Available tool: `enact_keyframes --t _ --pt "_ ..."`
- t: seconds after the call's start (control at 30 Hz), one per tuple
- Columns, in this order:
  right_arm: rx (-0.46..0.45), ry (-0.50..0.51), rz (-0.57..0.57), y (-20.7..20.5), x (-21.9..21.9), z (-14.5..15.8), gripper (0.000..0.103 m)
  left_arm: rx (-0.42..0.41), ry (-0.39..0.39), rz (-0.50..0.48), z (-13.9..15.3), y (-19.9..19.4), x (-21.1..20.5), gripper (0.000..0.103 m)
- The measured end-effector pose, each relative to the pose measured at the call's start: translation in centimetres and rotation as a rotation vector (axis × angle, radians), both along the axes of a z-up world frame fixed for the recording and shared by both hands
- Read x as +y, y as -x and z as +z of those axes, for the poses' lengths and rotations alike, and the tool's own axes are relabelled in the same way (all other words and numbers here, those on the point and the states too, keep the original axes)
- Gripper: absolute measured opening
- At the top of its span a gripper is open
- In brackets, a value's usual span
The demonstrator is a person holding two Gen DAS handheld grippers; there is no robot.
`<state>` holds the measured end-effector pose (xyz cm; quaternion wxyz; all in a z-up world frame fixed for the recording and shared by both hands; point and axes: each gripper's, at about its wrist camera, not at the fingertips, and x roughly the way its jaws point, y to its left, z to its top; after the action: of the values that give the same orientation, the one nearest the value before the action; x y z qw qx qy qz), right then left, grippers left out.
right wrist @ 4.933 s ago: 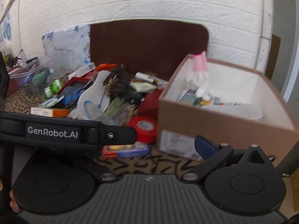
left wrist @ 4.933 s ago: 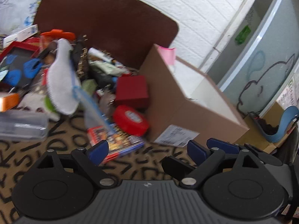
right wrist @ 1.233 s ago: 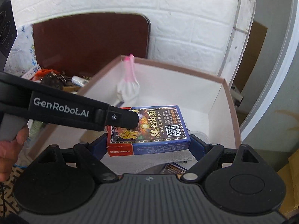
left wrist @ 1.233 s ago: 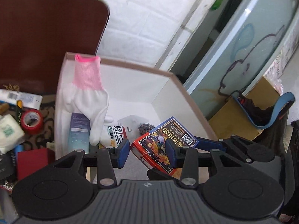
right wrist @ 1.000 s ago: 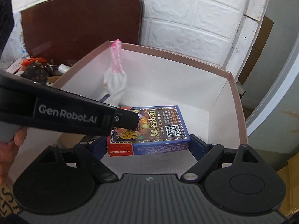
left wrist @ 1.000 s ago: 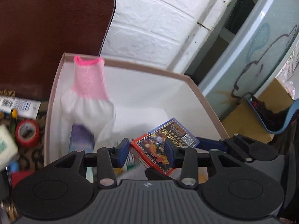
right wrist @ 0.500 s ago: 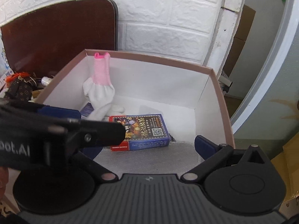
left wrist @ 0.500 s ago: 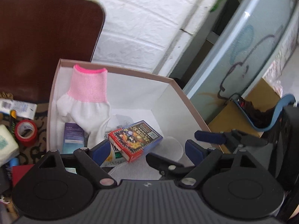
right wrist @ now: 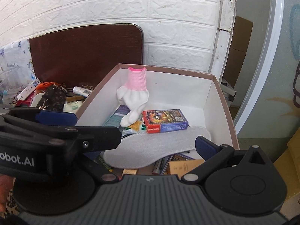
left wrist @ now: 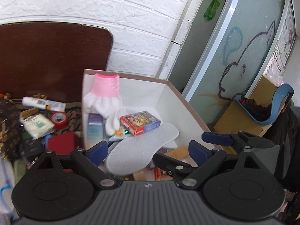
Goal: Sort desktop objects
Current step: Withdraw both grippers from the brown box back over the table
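Both grippers spread, holding nothing: left gripper [left wrist: 148, 149] and right gripper [right wrist: 135, 136] hover over the near edge of the cardboard box [right wrist: 218, 86]. Biggest item inside, grey insole [left wrist: 142, 150], lies flat on top; card deck [right wrist: 165, 121] rests on it, against the fingers of the white glove [left wrist: 104, 101]. Red tape roll [left wrist: 59, 120] sits outside in the clutter. Risk, I reckon: heading back left, a finger clips the box wall or snags the glove cuff.

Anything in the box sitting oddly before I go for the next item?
The glove hangs over the box wall, pink cuff above the rim. The card pack lies tilted, propped on the insole and a wrapper. Nothing looks spilled or damaged.
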<state>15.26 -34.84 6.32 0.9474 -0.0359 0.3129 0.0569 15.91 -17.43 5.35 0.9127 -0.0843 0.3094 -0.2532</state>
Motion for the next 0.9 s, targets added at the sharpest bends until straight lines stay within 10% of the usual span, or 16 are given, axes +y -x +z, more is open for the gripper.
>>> enact_keyframes --t 0.9 --pt "0.069 -0.163 0.237 10.6 13.2 -9.8 0.101 0.105 0.060 0.237 -9.0 12.7 12.9 0.096"
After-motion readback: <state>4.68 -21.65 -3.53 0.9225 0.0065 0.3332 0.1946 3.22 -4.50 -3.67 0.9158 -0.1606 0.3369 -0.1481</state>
